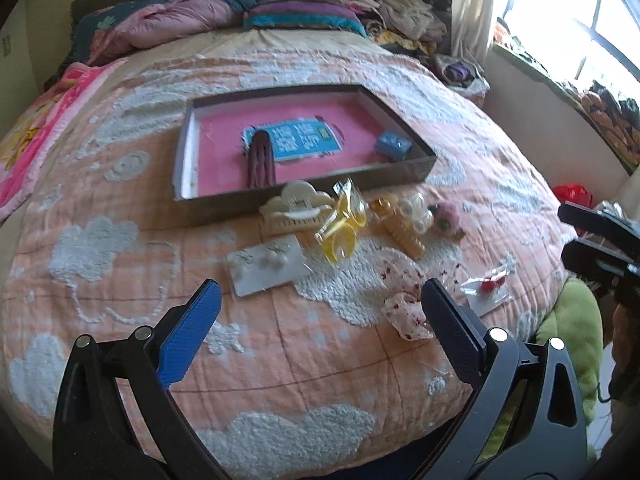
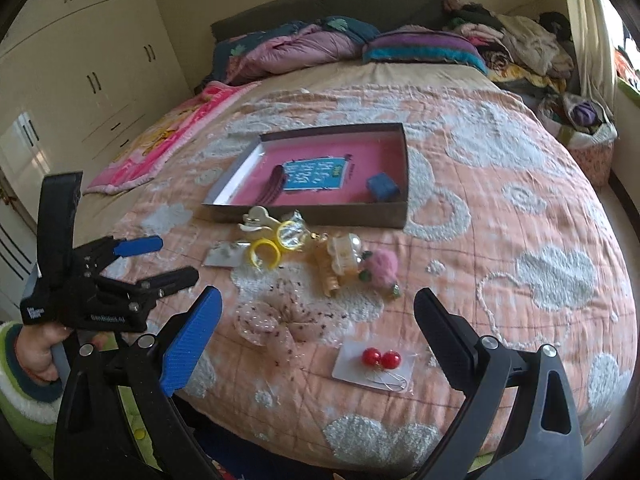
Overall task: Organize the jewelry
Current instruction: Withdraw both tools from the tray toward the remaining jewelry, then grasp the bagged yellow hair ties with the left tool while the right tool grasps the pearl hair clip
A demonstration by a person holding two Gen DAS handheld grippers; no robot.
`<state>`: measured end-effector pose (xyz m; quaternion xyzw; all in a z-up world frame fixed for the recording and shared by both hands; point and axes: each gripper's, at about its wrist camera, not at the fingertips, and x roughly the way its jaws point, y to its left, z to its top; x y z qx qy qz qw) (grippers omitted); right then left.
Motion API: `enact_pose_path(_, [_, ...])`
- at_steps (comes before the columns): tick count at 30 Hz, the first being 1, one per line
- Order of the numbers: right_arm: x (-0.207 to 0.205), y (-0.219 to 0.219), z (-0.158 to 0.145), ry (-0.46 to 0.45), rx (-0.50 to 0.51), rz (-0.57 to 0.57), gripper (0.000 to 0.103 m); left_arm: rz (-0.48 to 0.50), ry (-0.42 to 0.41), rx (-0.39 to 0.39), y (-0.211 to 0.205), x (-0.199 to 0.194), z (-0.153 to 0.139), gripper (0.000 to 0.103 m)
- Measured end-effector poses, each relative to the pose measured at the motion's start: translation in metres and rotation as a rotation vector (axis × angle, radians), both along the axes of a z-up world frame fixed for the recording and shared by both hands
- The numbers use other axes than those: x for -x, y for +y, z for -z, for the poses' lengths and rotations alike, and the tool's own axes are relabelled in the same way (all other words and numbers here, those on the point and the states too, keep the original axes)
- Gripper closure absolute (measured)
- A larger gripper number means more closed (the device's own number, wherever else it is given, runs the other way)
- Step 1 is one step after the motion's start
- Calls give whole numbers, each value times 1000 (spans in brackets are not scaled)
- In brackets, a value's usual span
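A shallow box [image 1: 304,194] [image 2: 312,216] with pink lining lies mid-bed, holding a dark red clip [image 1: 262,158] [image 2: 274,188] and a small blue box [image 1: 394,145] [image 2: 383,187]. In front of it lie a cream claw clip [image 1: 296,208] [image 2: 258,220], yellow rings [image 1: 342,228] [image 2: 276,244], a gold clip [image 1: 404,228] [image 2: 330,272], a pink pompom [image 1: 450,220] [image 2: 380,268], a white earring card [image 1: 266,266] [image 2: 224,256], a sheer speckled bow [image 1: 404,312] [image 2: 272,316] and red ball earrings [image 1: 490,286] [image 2: 380,358]. My left gripper [image 1: 320,300] [image 2: 178,259] and right gripper [image 2: 320,308] [image 1: 562,232] hover open near the bed's front edge, both holding nothing.
The peach quilt [image 1: 200,240] with white clouds covers the bed. Pillows and folded bedding [image 2: 320,40] pile up at the headboard, clothes [image 2: 520,44] at the far right. A white wardrobe [image 2: 80,60] stands left. A hand in a green sleeve [image 2: 28,356] holds the left gripper.
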<state>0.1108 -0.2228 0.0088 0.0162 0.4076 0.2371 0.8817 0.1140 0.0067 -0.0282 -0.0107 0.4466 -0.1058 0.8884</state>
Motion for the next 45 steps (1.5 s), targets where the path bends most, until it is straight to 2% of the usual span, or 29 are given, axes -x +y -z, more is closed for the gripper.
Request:
enact_pose_path(12, [-44, -10, 12, 35, 35, 32, 7, 3, 34, 0, 4, -32, 16, 10])
enact_pose_path(15, [-57, -7, 16, 51, 43, 24, 7, 6, 38, -2, 6, -43, 18, 17])
enact_pose_path(17, [-64, -4, 18, 61, 44, 17, 7, 17, 52, 15, 7, -52, 21, 27])
enact_pose_path(19, [-71, 0, 21, 65, 46, 3, 7, 27, 84, 52, 8, -58, 26, 43])
enact_pose_path(21, [-79, 3, 25, 85, 43, -10, 8, 42, 113, 70, 3, -64, 31, 49])
enact_pose_path(26, [-96, 14, 35, 112, 62, -42, 23, 84, 147, 82, -12, -74, 45, 50])
enact_pose_path(29, [-105, 25, 42, 140, 71, -96, 35, 97, 161, 82, -18, -80, 51, 56])
enact_pose_path(33, [-116, 40, 57, 193, 89, -166, 41, 115, 164, 71, -25, -85, 54, 75])
enact_pose_path(35, [-119, 45, 65, 219, 101, -186, 44, 117, 167, 69, -26, -86, 56, 88])
enact_pose_path(41, [-130, 53, 82, 258, 108, -207, 54, 124, 162, 123, -20, -83, 50, 94])
enact_pose_path(43, [-134, 52, 87, 267, 103, -196, 62, 118, 144, 131, -19, -79, 42, 95])
enact_pose_path(45, [-136, 47, 88, 272, 78, -182, 79, 118, 128, 139, -17, -75, 33, 95])
